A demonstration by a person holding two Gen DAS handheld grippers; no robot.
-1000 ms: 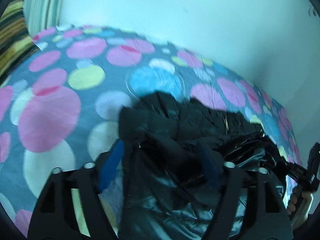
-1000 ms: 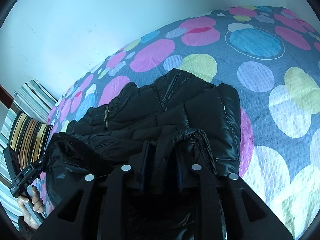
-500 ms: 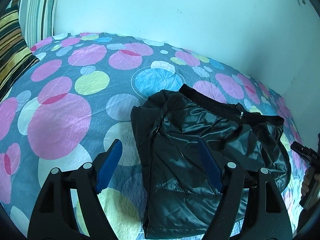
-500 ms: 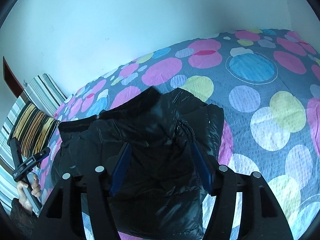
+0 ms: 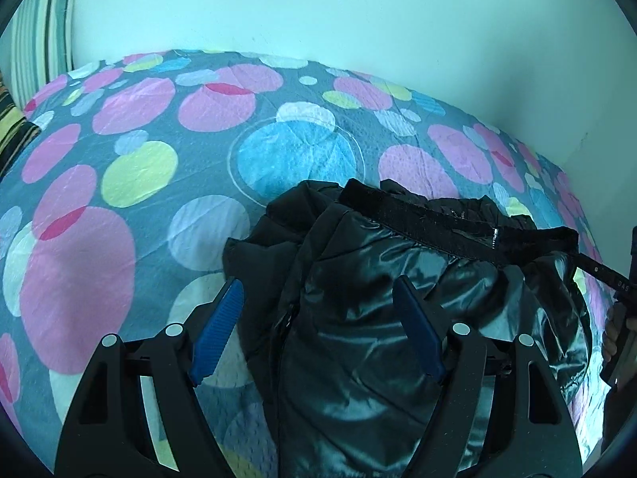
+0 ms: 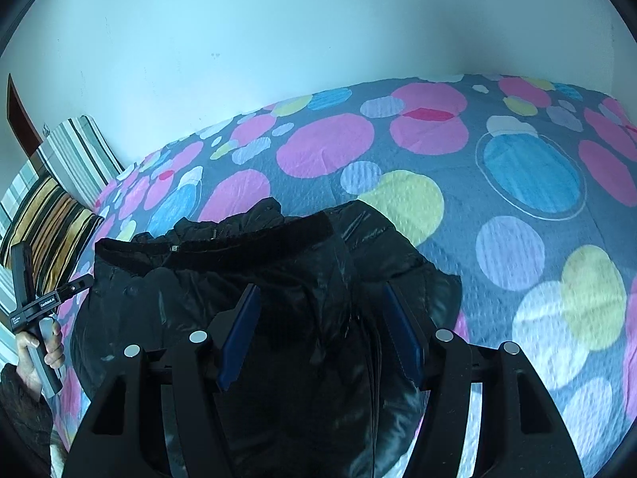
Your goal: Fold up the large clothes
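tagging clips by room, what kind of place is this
Most likely a bedroom: a bed under a polka-dot bedspread, striped pillows propped at its head against a plain wall, and a black puffer jacket lying on the bedspread.

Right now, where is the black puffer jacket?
The black puffer jacket lies folded on the polka-dot bedspread, low in both wrist views, beneath both open grippers.
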